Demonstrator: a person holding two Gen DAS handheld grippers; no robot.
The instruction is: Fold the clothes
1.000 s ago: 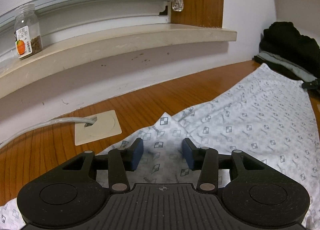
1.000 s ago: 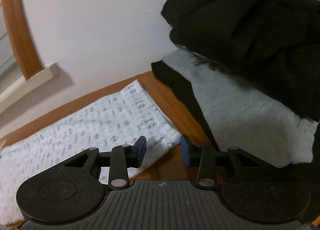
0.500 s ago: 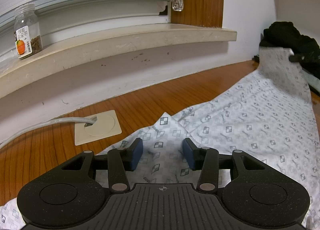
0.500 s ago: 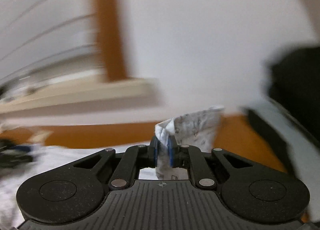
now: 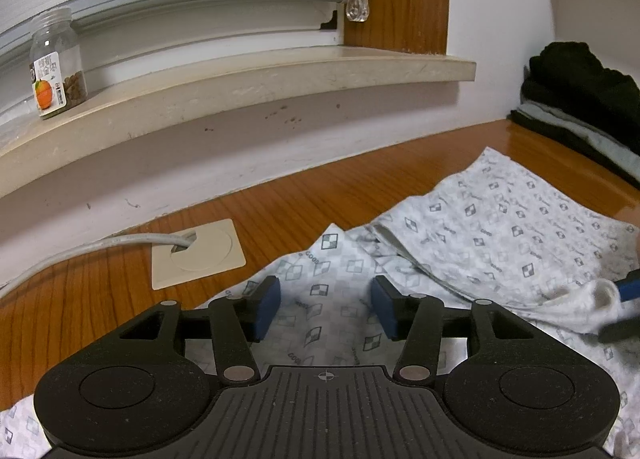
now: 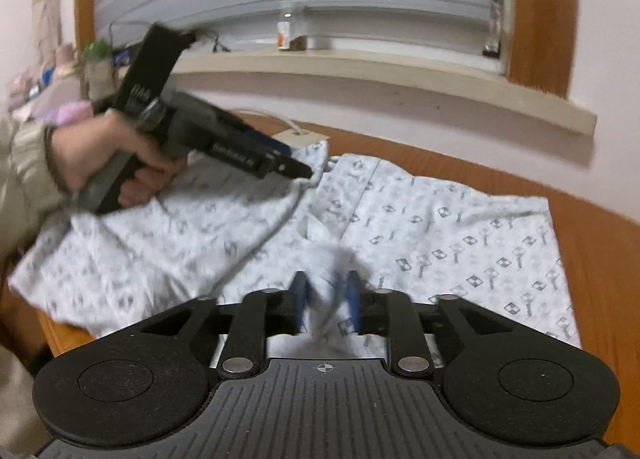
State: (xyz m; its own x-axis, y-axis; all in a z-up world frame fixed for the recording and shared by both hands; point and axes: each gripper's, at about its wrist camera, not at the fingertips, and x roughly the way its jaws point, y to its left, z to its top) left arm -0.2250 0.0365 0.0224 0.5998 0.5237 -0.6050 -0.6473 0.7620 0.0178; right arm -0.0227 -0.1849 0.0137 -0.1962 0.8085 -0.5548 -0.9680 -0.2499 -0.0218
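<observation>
A white garment with a grey checker print lies spread on the wooden table. My left gripper is open and hovers low over its near part, holding nothing. My right gripper has its jaws partly apart with a bunched fold of the garment between the blue pads; the fold is blurred. In the left wrist view the right gripper's tip shows at the right edge with white cloth around it. In the right wrist view the left gripper rests over the garment's far left part.
A beige cable outlet plate with a grey cable sits on the table left of the garment. A stack of black and grey clothes lies at the far right. A glass jar stands on the window sill.
My right gripper took hold of the garment's far right corner and carried it over toward the left, folding the cloth onto itself. Its jaws now stand wider. My left gripper stayed in place.
</observation>
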